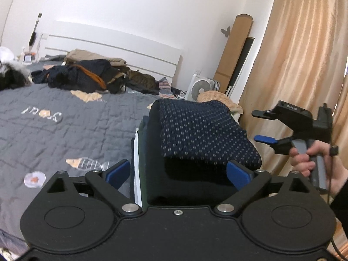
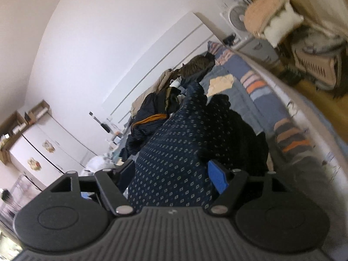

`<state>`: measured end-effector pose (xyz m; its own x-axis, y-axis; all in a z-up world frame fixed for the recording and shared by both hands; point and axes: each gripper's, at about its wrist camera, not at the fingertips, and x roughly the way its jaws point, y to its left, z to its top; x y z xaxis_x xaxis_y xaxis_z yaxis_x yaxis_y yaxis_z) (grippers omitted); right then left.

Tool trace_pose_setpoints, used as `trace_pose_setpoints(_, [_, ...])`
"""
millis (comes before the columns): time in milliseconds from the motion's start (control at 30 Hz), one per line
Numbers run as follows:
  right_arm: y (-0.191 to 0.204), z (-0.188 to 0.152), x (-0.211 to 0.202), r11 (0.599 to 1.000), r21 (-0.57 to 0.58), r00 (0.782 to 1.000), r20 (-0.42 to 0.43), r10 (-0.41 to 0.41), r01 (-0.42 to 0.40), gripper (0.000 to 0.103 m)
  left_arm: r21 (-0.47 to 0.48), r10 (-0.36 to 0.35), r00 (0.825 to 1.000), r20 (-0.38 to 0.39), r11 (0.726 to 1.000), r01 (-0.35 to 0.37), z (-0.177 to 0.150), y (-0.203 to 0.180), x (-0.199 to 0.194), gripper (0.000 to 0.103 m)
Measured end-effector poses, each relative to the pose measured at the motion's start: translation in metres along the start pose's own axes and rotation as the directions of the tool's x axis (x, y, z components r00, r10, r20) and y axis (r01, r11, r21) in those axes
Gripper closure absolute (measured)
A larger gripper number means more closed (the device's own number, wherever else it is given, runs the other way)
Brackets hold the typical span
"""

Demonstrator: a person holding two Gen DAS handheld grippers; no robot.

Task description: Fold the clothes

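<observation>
On the bed, left wrist view: a stack of folded clothes point(image 1: 174, 152) is sitting on the grey quilt point(image 1: 54, 119), topped by a navy dotted garment point(image 1: 202, 130).
Left gripper point(image 1: 178, 171): its blue pads are standing wide apart on either side of the stack; whether they are pressing it cannot be told.
Stack layers: a white edge and a dark green layer are showing along the stack's left side, under the navy knit.
Right gripper point(image 1: 264, 126): seen only here from outside, it is hovering to the right of the stack, fingers parted and empty, with a hand point(image 1: 304, 158) wrapping its grey handle.
Background: a heap of unfolded clothes point(image 1: 87, 76) is lying near the white headboard point(image 1: 130, 50); a peach curtain point(image 1: 304, 54) is hanging in soft pleats.

Right wrist view, tilted and blurred: the navy dotted garment point(image 2: 174, 163) is filling the gap between the spread fingers, the blue pad point(image 2: 217, 178) lying just beside the cloth.
Shown only here: a white wardrobe point(image 2: 43, 148) is standing at far left, and a striped bedcover edge point(image 2: 256, 87) is running along the bed's side.
Texture: the quilt is stitched in squares; the garment is bearing a regular pale dot pattern.
</observation>
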<state>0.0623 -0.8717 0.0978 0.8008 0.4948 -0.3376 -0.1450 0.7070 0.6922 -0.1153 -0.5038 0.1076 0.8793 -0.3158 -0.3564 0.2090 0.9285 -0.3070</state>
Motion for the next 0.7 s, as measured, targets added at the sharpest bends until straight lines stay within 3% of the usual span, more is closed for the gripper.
trace_pose_setpoints(267, [0.044,-0.011,-0.03,0.972,-0.182,0.989,0.008,-0.149,0.148,0.018,0.057,0.007,0.999,-0.036,0.998,-0.005,0.026,-0.005,0.007,0.001])
trace_pose_setpoints(467, [0.076,-0.024,-0.047,0.928,-0.315,0.978,-0.003,-0.21,0.198,0.013,0.106,0.037,0.997,-0.074,0.994,-0.029,0.045,-0.015,0.011,0.0])
trace_pose_setpoints(700, [0.104,-0.039,-0.057,0.893,-0.385,0.964,-0.031,-0.264,0.232,0.01,0.169,0.096,0.972,-0.214,0.984,-0.06,0.058,-0.026,0.024,0.0])
